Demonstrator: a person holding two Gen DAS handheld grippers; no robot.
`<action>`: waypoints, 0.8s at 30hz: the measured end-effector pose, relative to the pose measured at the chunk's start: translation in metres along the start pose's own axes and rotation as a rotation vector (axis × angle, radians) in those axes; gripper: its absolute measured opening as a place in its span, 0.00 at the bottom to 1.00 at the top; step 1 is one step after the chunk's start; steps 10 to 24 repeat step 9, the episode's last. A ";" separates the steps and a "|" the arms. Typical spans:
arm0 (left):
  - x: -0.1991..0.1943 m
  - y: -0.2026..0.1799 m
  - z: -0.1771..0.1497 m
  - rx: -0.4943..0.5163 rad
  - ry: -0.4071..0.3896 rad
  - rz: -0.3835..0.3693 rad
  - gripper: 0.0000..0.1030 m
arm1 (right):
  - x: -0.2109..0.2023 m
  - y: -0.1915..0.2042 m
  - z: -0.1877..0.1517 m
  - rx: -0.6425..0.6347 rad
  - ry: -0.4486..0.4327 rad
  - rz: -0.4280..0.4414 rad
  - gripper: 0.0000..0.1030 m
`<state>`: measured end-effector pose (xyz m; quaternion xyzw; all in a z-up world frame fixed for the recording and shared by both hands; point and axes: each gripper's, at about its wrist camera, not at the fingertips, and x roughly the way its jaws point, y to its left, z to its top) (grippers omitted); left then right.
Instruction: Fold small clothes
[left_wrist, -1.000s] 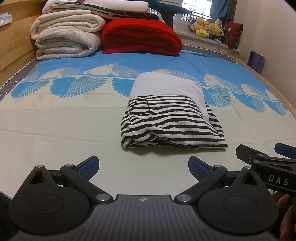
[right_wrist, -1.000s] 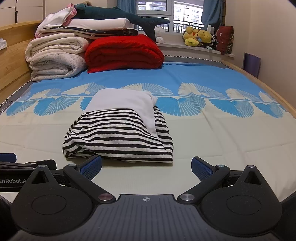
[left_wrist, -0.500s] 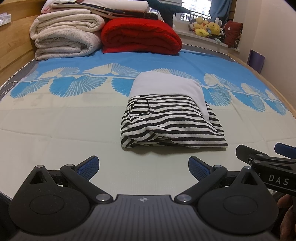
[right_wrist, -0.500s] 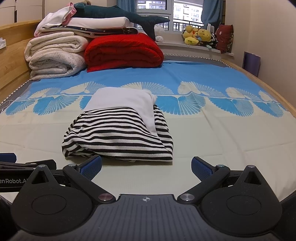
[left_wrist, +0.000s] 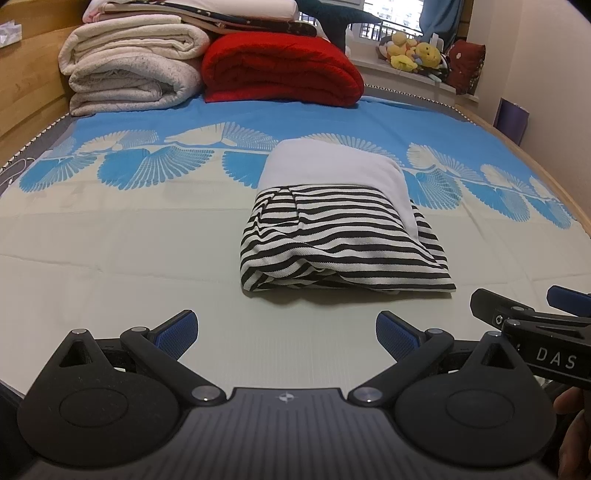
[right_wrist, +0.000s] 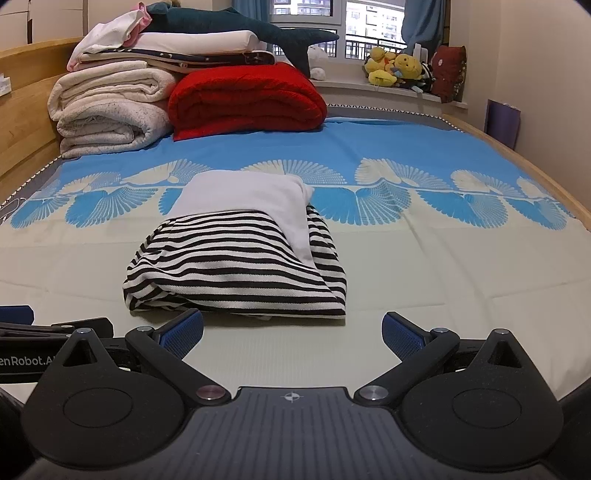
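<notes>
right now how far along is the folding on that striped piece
Done: the striped garment lies folded into a compact bundle on the bed sheet, white part on top. In hand: nothing; the left gripper and right gripper are open, short of it. Left: no other loose clothes are in view.

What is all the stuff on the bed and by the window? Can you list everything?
striped garment: one, black and white stripes with a plain white part, folded, middle of the bed
bed sheet: one, blue and cream with fan shapes
red blanket: one, folded, far end of the bed
white blankets: a stack, cream-white, left of the red one
shark plush: one, dark teal, on top of the stack
plush toys: several, mostly yellow, on the windowsill
left gripper: one, black with blue fingers, open, empty
right gripper: one, same colours, open, empty
</notes>
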<state>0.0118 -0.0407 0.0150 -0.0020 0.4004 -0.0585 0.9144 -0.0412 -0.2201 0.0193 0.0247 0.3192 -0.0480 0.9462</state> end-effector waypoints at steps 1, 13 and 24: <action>0.000 0.000 0.000 0.001 -0.001 0.000 1.00 | 0.000 0.000 0.000 0.000 0.001 0.000 0.99; 0.000 0.003 -0.001 0.007 -0.006 -0.001 0.99 | 0.000 0.000 0.000 0.000 0.001 0.001 0.99; 0.000 0.003 -0.001 0.007 -0.006 -0.001 0.99 | 0.000 0.000 0.000 0.000 0.001 0.001 0.99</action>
